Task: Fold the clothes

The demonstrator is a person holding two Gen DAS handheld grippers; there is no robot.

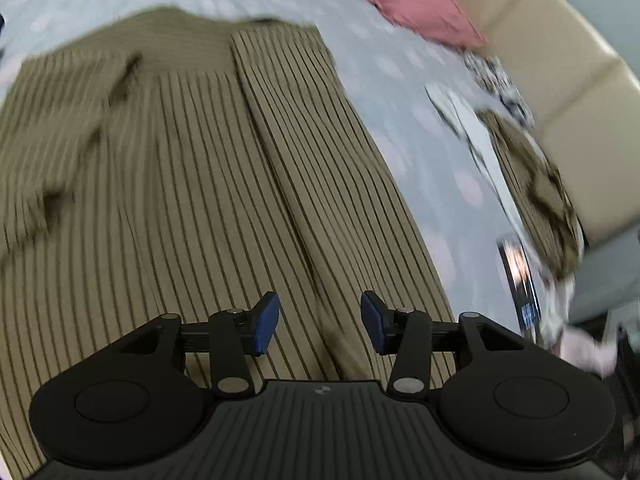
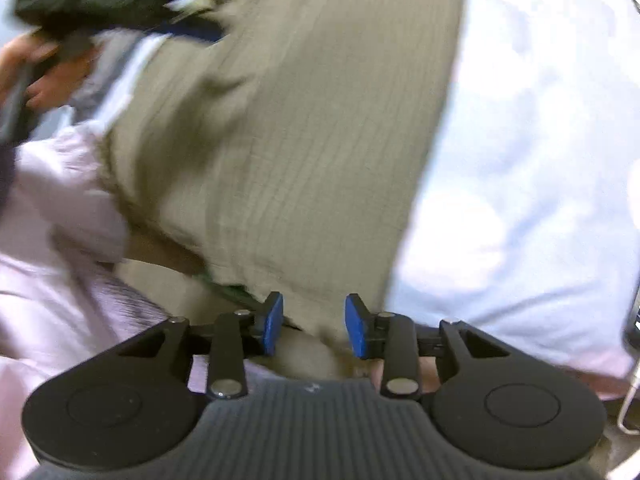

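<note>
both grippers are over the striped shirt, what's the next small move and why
Probably lower both grippers and close on the near hem. The left gripper and right gripper each hang with jaws open above the striped shirt, holding nothing. The shirt lies spread on the pale bedsheet, one side already folded in, so the hem looks like the next grip.

Home bedroom: dotted bedsheet [image 1: 400, 92], pink pillow [image 1: 404, 0], padded headboard [image 1: 560, 60], scattered clothes [image 1: 540, 184].
</note>
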